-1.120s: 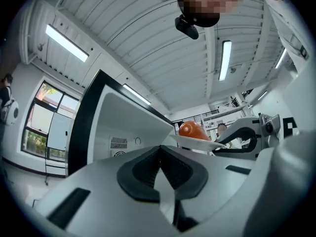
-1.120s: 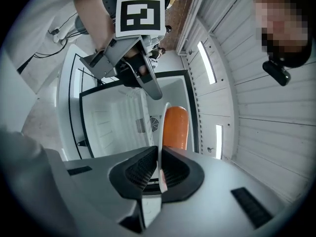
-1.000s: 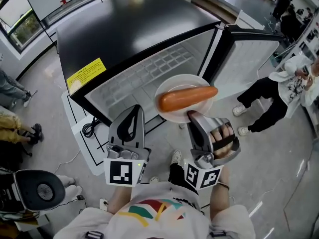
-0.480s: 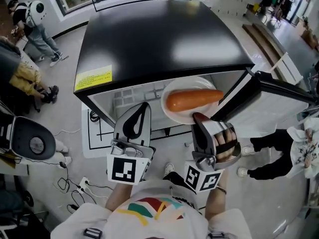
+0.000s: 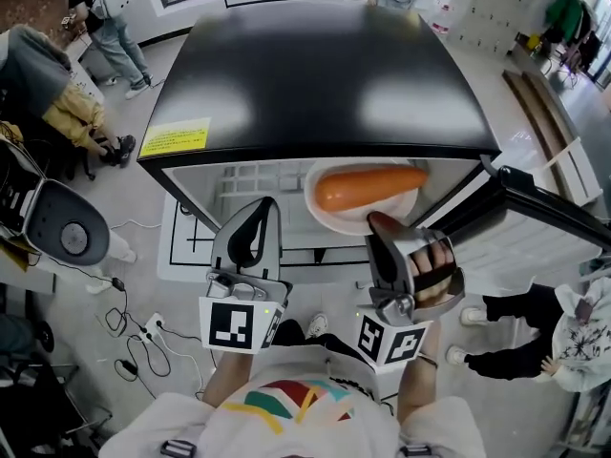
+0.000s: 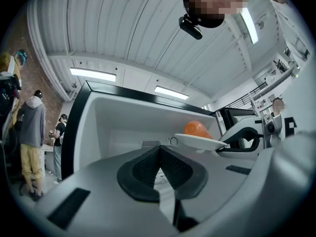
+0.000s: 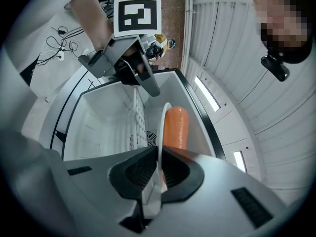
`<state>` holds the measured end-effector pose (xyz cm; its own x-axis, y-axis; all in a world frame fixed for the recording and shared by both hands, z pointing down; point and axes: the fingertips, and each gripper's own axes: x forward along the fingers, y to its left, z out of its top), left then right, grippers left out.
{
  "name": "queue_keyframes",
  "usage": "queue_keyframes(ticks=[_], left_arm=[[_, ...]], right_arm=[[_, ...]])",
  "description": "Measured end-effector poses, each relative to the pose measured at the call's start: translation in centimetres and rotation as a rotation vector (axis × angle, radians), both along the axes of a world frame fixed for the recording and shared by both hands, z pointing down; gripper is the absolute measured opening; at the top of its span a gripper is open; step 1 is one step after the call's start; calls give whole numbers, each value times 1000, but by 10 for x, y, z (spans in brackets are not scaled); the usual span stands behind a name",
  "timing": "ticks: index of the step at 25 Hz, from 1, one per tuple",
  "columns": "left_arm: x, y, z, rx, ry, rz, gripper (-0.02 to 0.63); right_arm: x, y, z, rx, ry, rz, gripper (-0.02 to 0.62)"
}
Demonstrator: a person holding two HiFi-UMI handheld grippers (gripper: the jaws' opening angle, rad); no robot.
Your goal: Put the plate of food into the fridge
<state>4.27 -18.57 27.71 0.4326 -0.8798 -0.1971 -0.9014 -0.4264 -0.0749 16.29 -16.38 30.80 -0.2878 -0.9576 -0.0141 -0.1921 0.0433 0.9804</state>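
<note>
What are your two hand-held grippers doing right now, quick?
Left hand-held gripper: closed, holding nothing.
Right hand-held gripper: closed on the rim of the plate carrying the orange food.

Likely lab hall: bystanders, floor cables
</note>
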Motion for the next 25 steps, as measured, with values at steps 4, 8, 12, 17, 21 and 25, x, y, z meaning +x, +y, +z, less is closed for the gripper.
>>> queue_keyframes(ticks=[4, 8, 12, 17, 21, 25], left_arm=[[-7, 0, -1, -3, 0, -32, 6], [-13, -3, 5, -14, 7, -46, 6], [-10, -9, 4, -6, 20, -36, 6], [-9, -22, 0, 15, 29, -30, 6], [-11, -32, 2, 16, 33, -27, 6], [-8, -37, 12, 1, 30, -25, 6]], right_arm=[[-5, -6, 1, -8, 1, -29, 21], [-13, -10, 5, -22, 9, -46, 23], [-13, -14, 7, -28, 25, -46, 23], [-12, -25, 8, -43, 53, -30, 25], [-15, -33, 6, -44, 63, -22, 25], [-14, -40, 11, -73, 83, -23, 25]])
